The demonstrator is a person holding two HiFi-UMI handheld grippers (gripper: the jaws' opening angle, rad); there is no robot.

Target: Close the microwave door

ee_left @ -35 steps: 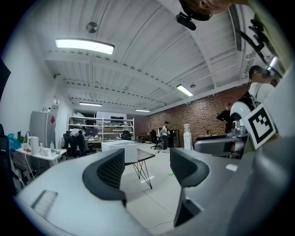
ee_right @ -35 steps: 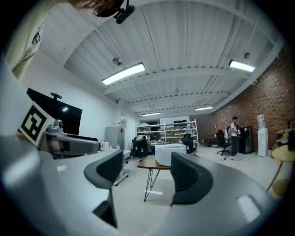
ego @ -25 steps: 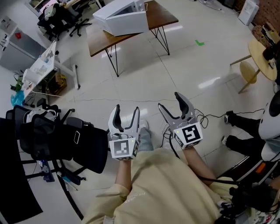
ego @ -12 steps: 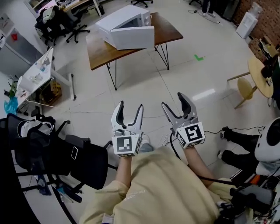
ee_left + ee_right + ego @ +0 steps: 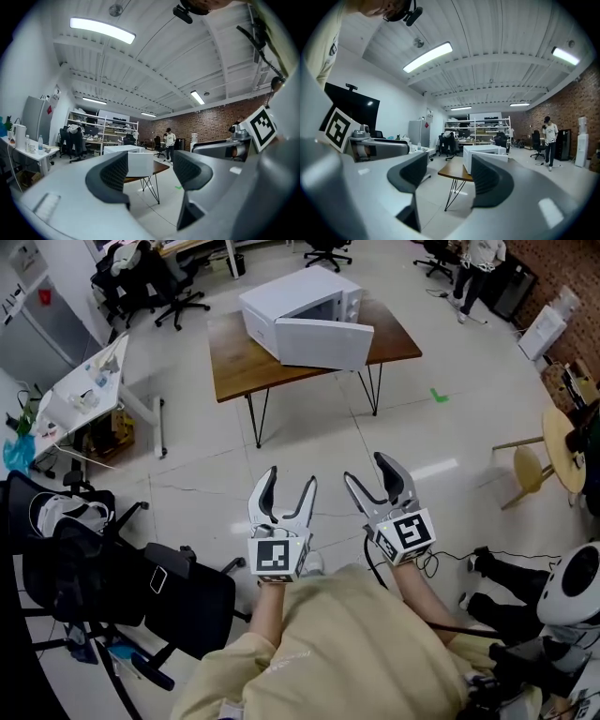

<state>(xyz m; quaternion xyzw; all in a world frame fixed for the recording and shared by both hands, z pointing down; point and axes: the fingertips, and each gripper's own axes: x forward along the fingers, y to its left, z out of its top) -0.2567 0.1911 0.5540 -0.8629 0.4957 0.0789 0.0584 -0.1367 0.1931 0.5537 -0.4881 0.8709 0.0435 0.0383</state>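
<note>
White microwave (image 5: 300, 298) on wooden bench (image 5: 242, 367) at 12 o'clock, door (image 5: 323, 343) hanging open. Well apart, nearer: left gripper (image 5: 290, 477), fingers (image 5: 267, 495) wide, empty; right gripper (image 5: 365, 467) beside it at 3 o'clock, fingers closing on nothing.

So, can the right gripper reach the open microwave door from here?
Probably not yet: the right gripper, empty with jaws closing, is a stretch of floor short of the open microwave door at the table. Nothing blocks the way there.

The microwave (image 5: 300, 298) and table (image 5: 239, 362) have come nearer; right tongs (image 5: 366, 468) closing, empty.
</note>
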